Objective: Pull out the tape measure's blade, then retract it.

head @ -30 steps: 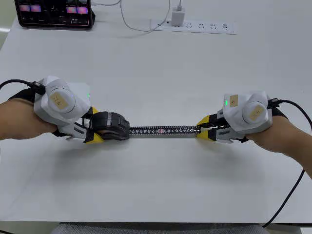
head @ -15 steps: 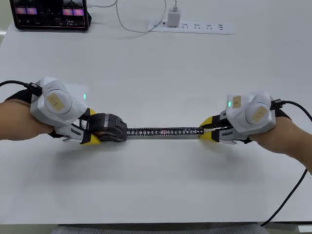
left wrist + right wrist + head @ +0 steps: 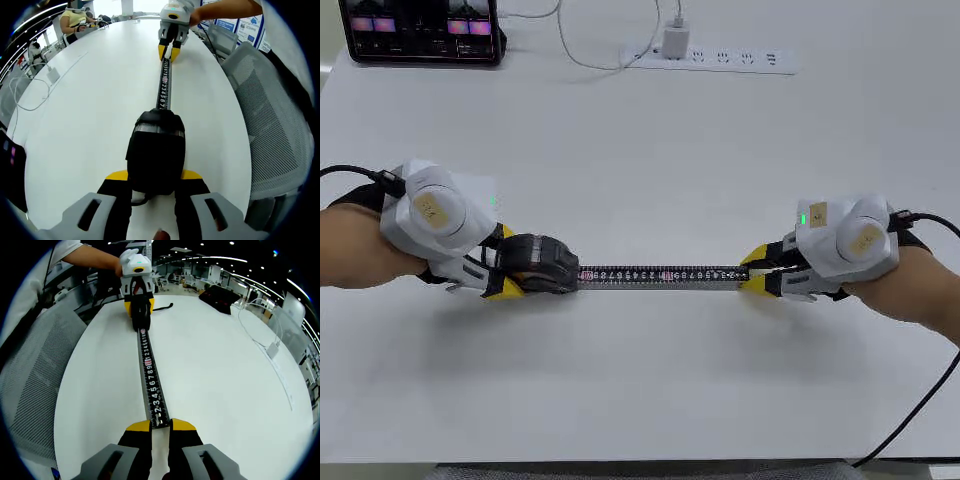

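Note:
The black tape measure case (image 3: 542, 264) (image 3: 156, 150) lies on the white table, and my left gripper (image 3: 505, 268) (image 3: 154, 176) is shut on its sides. Its dark blade (image 3: 660, 274) (image 3: 150, 381) (image 3: 163, 85), printed with numbers, runs flat along the table to the right. My right gripper (image 3: 757, 270) (image 3: 160, 427) is shut on the blade's tip. In the right gripper view the case (image 3: 140, 310) sits far off in the left gripper. In the left gripper view the right gripper (image 3: 169, 49) pinches the blade's far end.
A white power strip (image 3: 715, 55) with a charger and a cable lies at the table's far edge. A dark device with a lit screen (image 3: 425, 25) stands at the far left. Cables trail from both grippers. A grey mesh chair (image 3: 270, 145) stands beside the table.
My right gripper has moved to the right with the blade's tip, so more blade shows between the grippers. The left gripper holds the case nearly still.

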A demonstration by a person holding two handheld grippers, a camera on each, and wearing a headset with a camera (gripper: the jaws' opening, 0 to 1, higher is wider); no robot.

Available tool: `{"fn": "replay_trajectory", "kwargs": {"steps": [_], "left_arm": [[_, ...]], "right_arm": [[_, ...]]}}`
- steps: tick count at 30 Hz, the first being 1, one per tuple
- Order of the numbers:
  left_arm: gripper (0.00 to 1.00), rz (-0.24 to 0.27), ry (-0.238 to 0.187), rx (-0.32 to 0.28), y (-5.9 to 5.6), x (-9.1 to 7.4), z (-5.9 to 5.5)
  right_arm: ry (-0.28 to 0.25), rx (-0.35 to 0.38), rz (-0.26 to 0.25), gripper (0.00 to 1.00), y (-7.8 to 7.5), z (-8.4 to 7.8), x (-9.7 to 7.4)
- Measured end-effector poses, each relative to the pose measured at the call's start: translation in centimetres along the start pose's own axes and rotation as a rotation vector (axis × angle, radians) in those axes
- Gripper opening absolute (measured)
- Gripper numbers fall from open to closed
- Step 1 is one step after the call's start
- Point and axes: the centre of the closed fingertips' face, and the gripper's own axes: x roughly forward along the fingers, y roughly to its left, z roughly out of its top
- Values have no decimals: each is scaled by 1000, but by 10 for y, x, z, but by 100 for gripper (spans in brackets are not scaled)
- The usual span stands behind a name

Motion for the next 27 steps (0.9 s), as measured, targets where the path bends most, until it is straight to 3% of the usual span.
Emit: {"fn": "replay_trajectory", "kwargs": {"steps": [27], "left_arm": [[28, 1, 9, 5, -1, 0, 0]], "right_arm": [[44, 17, -20, 7, -6, -26, -18]]}}
